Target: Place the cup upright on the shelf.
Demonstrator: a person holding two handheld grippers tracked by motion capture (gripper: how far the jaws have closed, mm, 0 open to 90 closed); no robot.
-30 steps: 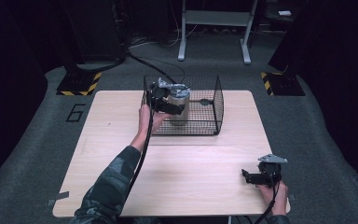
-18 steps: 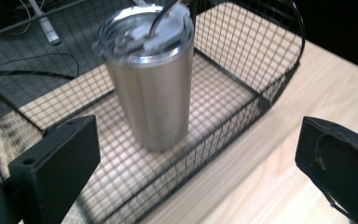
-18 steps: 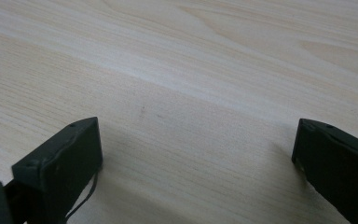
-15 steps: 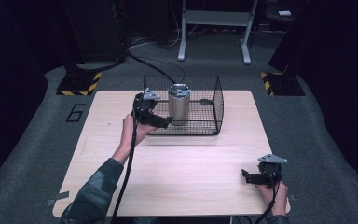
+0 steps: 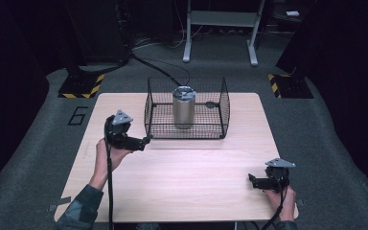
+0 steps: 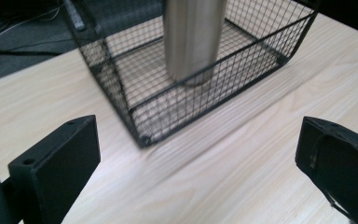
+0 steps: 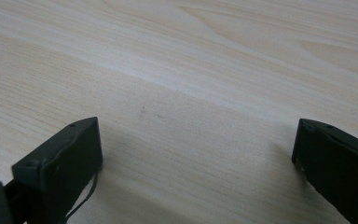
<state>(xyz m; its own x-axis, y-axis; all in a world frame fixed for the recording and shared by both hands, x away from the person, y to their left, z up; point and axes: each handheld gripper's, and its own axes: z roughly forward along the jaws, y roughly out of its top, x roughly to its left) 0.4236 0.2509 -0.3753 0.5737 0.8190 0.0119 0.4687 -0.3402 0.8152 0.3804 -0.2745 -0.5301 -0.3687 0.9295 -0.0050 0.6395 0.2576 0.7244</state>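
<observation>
Steel cup released, left gripper withdrawn

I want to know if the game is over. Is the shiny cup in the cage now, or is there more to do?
Looks nearly done. The metal cup stands upright inside the wire basket. The left hand-held gripper is open, holds nothing and sits beside the basket. The right hand-held gripper is open too, low over the table near its front edge. Nothing else on the table seems to need moving.

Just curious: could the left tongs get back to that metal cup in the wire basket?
Probably yes. The basket is open on top, the metal cup stands upright inside, and the left tongs hang open just outside its near corner.
</observation>
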